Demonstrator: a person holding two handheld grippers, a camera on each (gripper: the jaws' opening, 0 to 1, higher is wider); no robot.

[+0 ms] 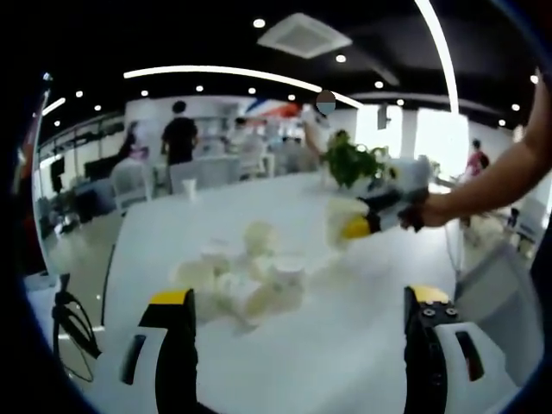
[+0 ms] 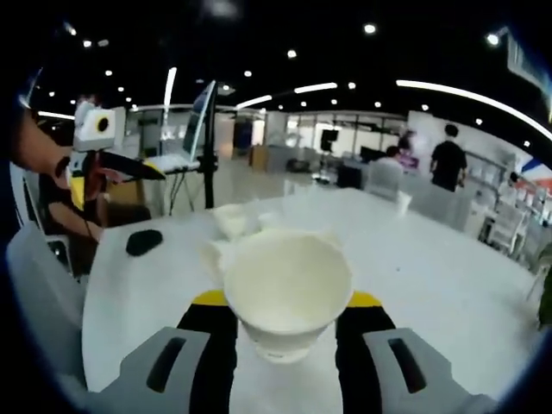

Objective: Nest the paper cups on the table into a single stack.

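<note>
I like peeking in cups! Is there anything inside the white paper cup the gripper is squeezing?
The white paper cup in the right gripper looks empty: bare white walls inside. Its very bottom is too pale and blurry to be sure.

A white table (image 1: 362, 328) carries a loose cluster of paper cups (image 1: 246, 280) near its middle, one cup (image 1: 189, 188) at the far edge, and a dark object (image 2: 143, 241).
</note>
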